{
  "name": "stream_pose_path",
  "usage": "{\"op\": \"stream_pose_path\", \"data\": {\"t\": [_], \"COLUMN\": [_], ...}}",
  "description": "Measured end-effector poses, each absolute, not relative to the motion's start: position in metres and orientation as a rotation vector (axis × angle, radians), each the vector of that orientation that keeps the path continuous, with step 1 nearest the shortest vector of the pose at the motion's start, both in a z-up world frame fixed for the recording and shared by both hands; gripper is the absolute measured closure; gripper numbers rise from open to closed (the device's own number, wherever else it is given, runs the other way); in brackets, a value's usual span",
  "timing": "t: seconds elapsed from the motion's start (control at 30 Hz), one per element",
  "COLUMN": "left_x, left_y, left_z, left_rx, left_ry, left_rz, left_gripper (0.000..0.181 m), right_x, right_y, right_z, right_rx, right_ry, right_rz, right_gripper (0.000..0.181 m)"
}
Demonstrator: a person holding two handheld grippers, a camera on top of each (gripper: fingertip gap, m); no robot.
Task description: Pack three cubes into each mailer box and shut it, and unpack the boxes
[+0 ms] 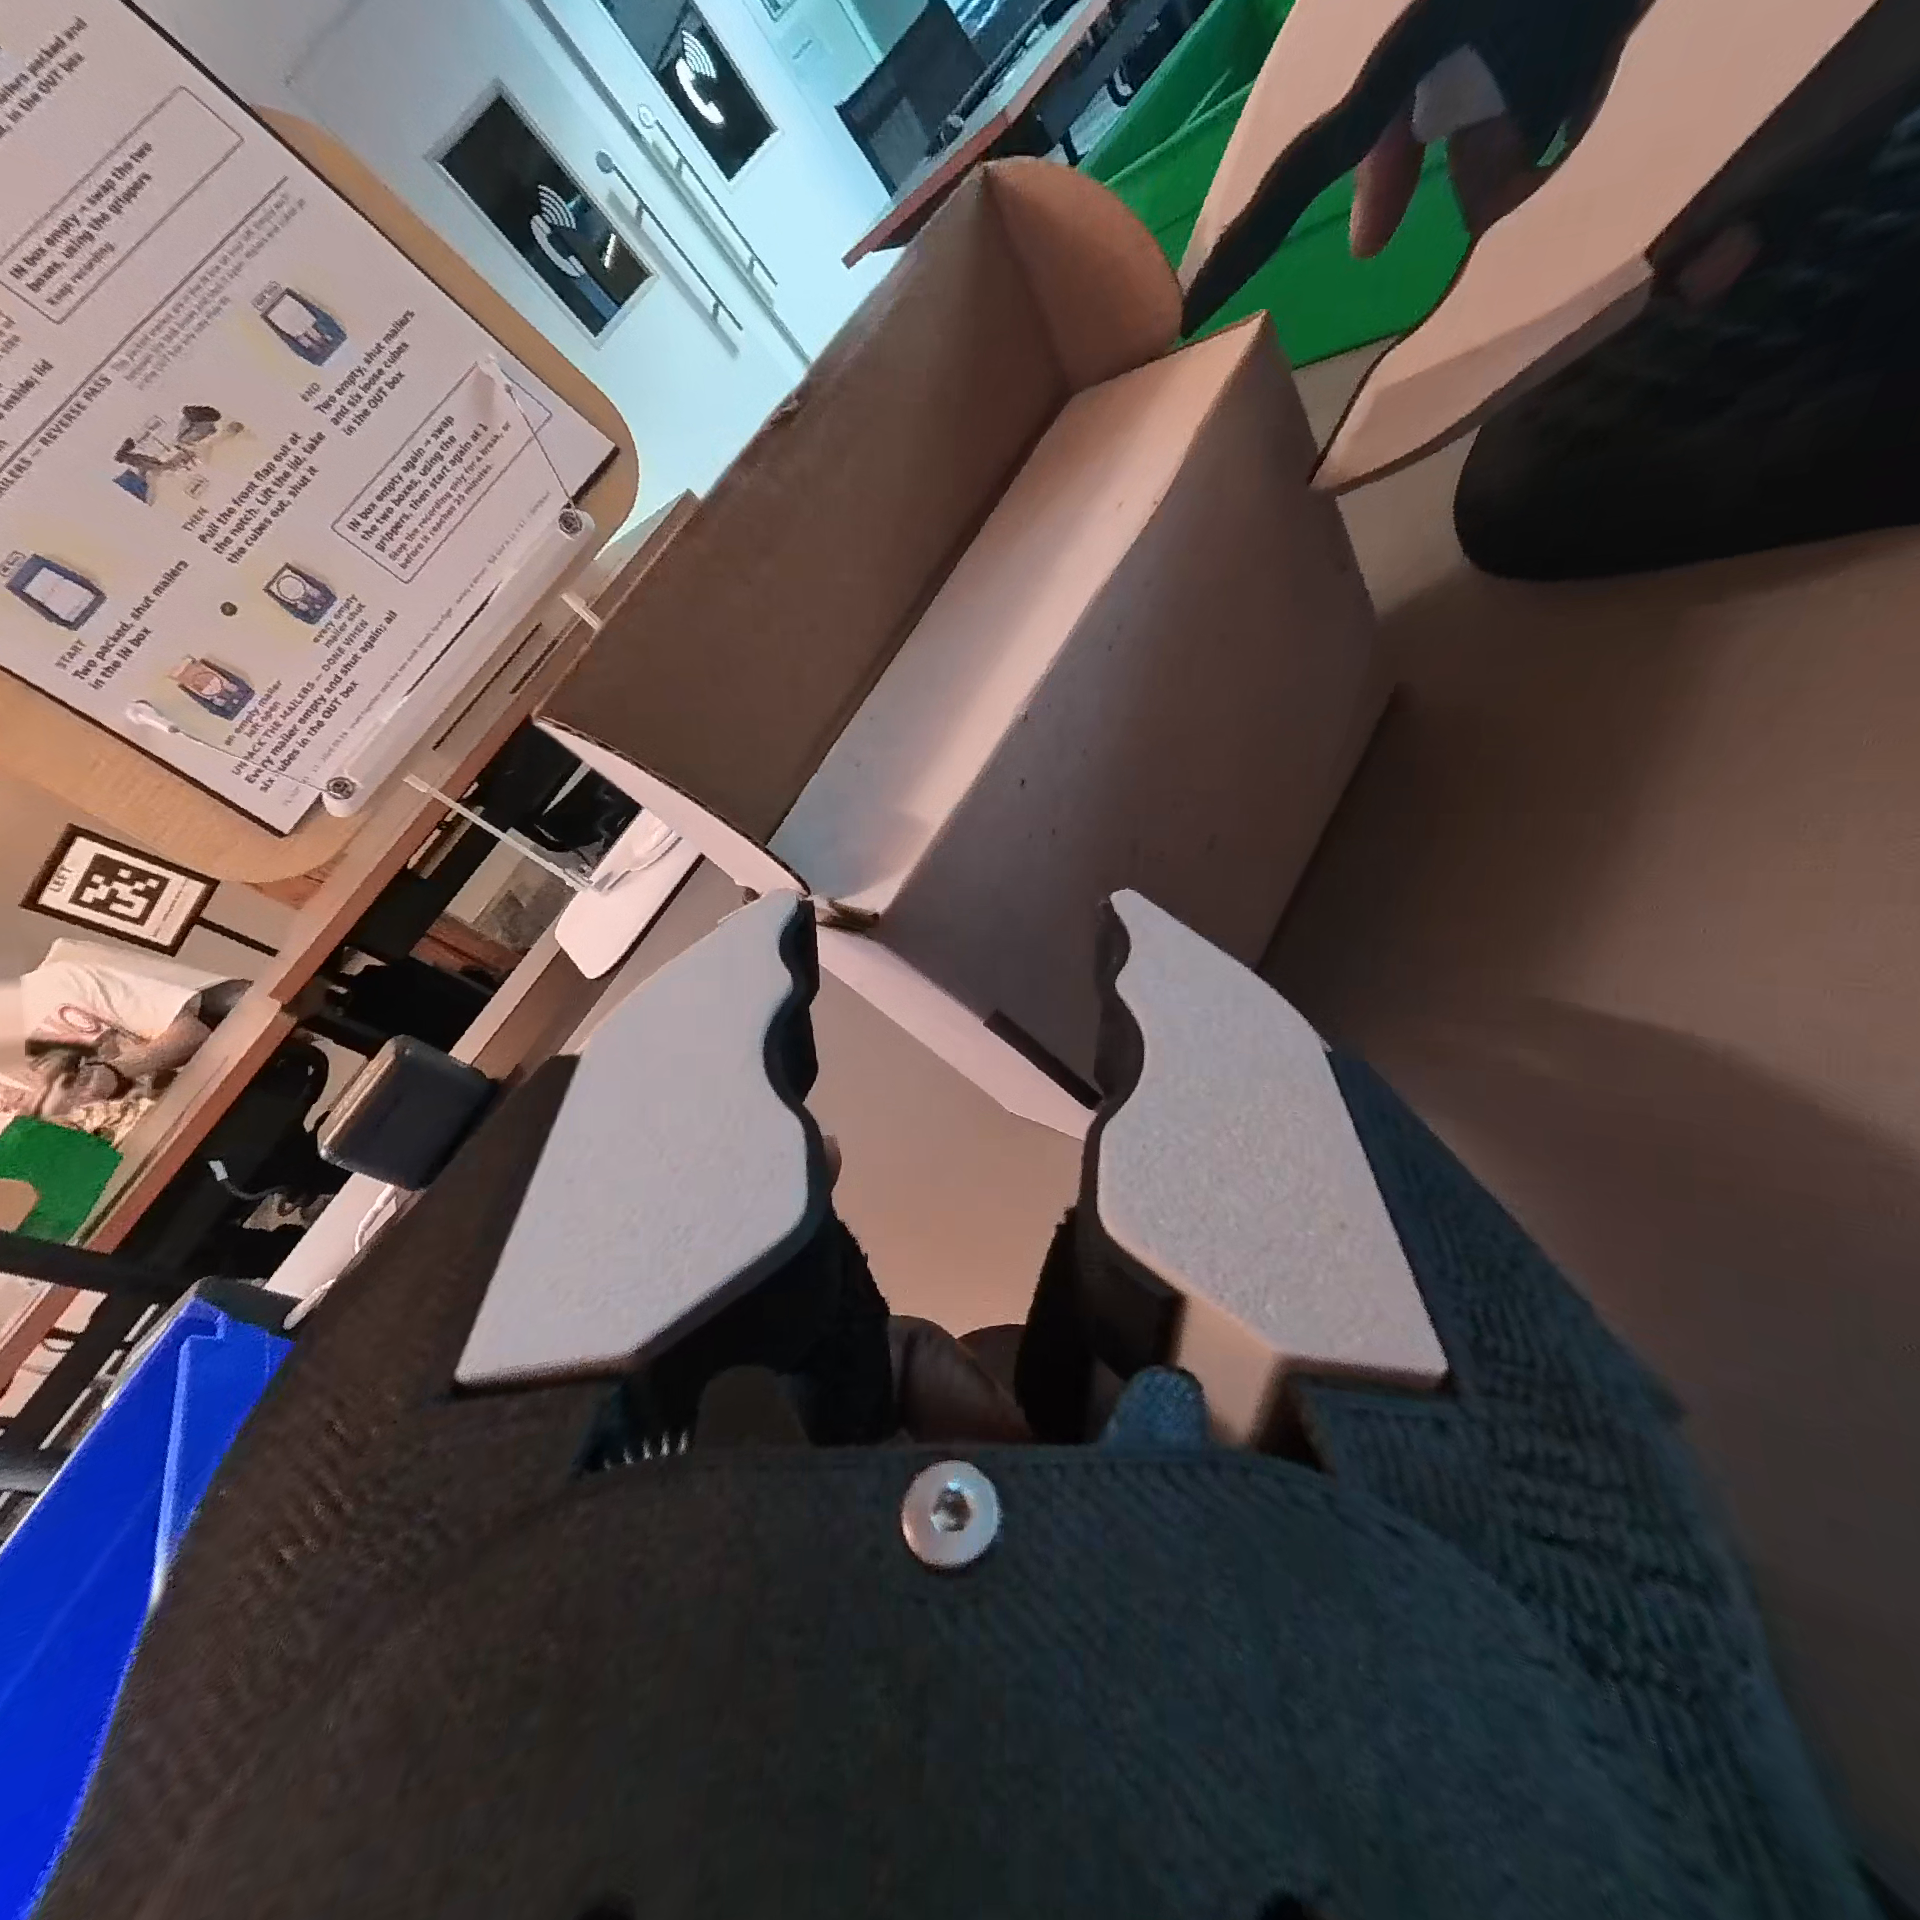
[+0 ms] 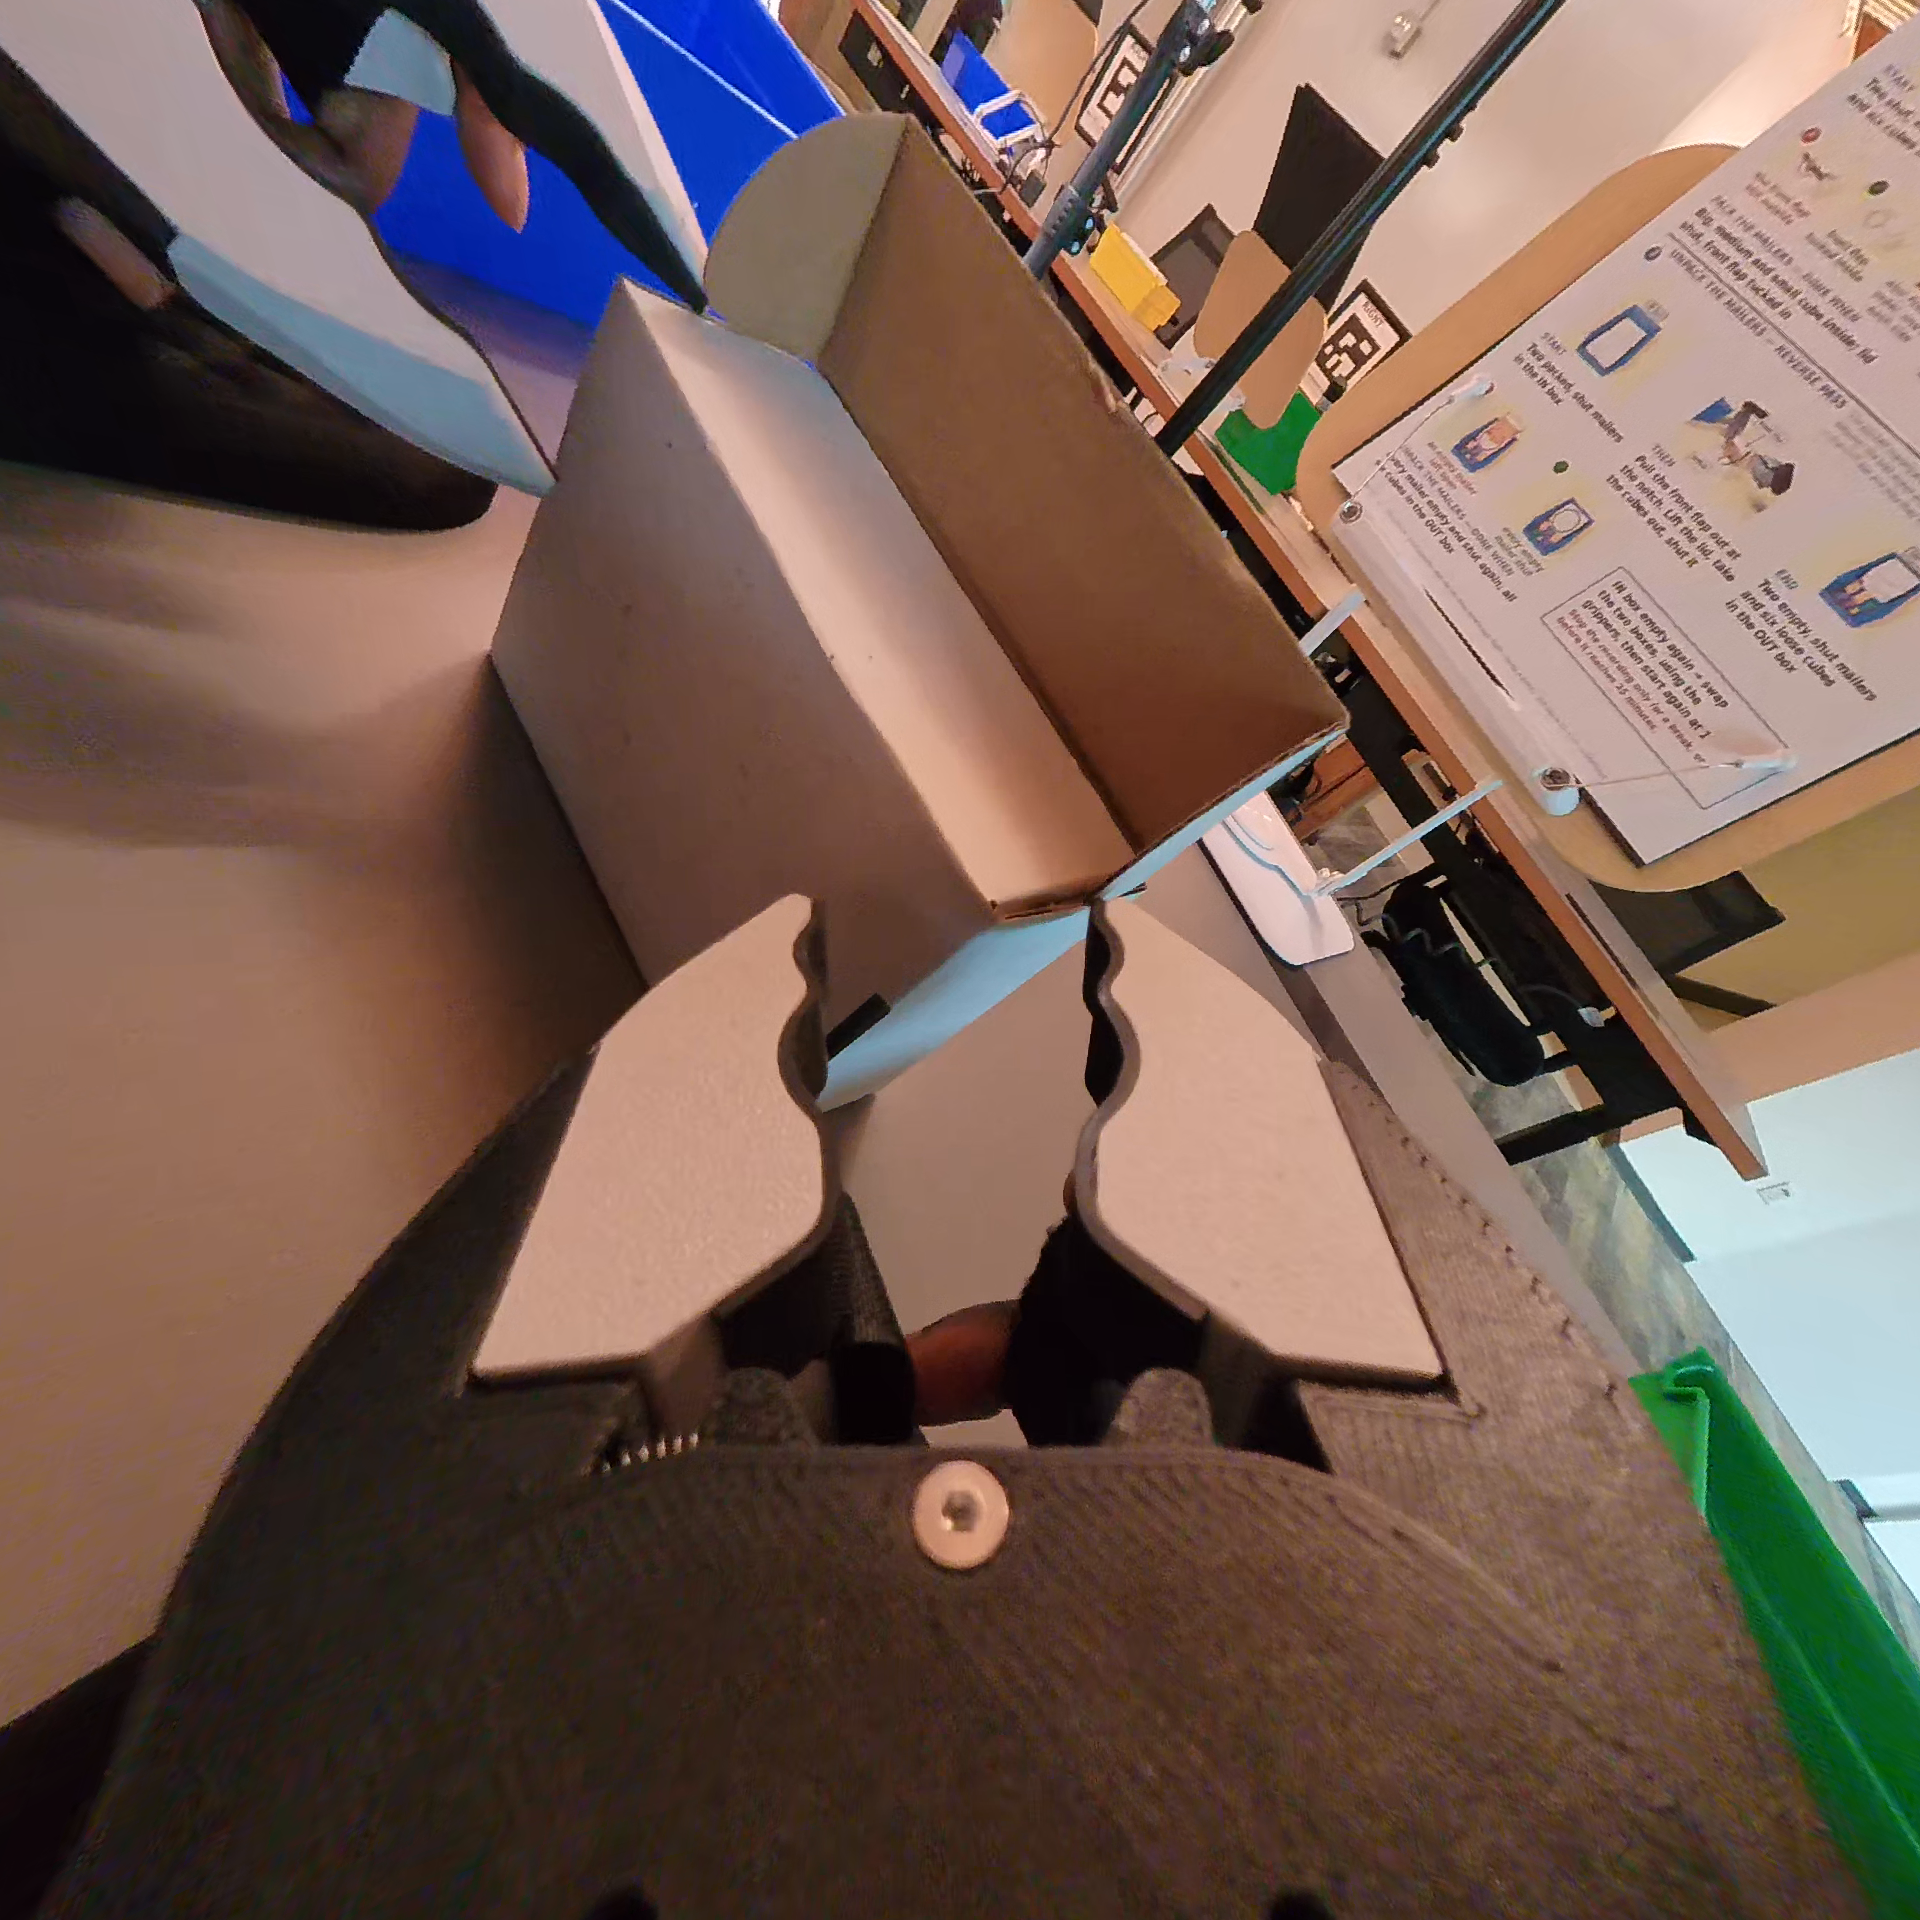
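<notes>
Grey tabletop (image 1: 1610,935), open cardboard mailer box (image 1: 1091,665) on it with lid up near the far edge, left gripper (image 1: 956,1039) jaws narrowly apart at one box end, right gripper (image 2: 951,1029) jaws narrowly apart at the opposite end, side flap between them, blue bin (image 2: 623,125) behind, instruction sheet (image 1: 208,436) beyond the tabletop edge
</notes>
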State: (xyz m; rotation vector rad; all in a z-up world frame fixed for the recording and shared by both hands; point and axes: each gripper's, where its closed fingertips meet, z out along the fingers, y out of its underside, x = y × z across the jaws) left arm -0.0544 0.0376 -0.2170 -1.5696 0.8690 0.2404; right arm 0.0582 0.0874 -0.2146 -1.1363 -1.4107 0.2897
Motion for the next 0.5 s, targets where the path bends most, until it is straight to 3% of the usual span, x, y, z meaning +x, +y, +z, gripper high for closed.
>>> {"op": "stream_pose_path", "data": {"t": [0.23, 0.5], "left_x": [-0.059, -0.062], "left_y": [0.036, 0.038], "left_z": [-0.215, -0.192], "left_rx": [-1.575, -1.570], "left_ry": [0.897, 0.951], "left_rz": [0.252, 0.215], "left_gripper": [0.130, 0.120], "right_x": [0.061, 0.060], "right_y": [0.087, 0.085], "right_z": [-0.212, -0.195], "right_rx": [-1.145, -1.161], "right_ry": [-1.411, -1.435], "right_rz": [0.322, 0.445], "right_gripper": [0.131, 0.106]}}
